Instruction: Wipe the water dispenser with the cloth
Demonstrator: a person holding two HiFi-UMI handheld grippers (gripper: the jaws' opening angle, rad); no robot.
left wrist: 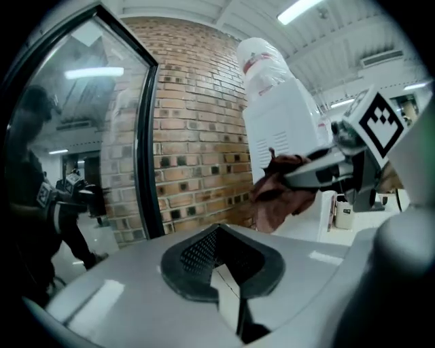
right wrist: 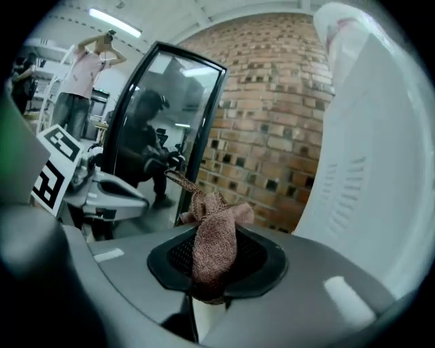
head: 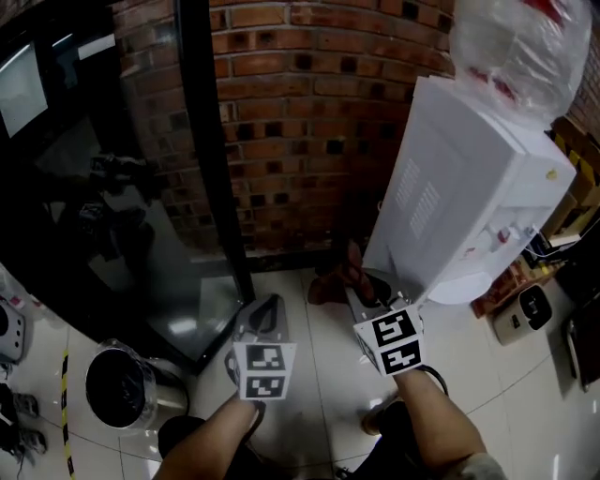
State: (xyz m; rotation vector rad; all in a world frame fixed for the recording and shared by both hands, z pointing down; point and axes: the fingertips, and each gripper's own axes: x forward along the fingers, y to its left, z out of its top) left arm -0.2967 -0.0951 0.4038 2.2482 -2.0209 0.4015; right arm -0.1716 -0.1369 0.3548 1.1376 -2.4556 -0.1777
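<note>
Red brick wall (head: 309, 112) curves across twelve o'clock, mortar lines sharp. At ten o'clock there's a dark glass panel (head: 94, 187) in a black frame (head: 211, 141), throwing reflections. Pale glossy tiled floor (head: 319, 375) below, a round metal bin (head: 127, 384) at eight o'clock. Overhead, strip lights (left wrist: 299, 9) glow on a white ceiling.

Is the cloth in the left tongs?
No, the cloth is pinched in the right tongs; the left tongs hold nothing.

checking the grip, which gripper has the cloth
The right gripper: the brown cloth is clamped between its jaws, while the left gripper holds nothing.
</note>
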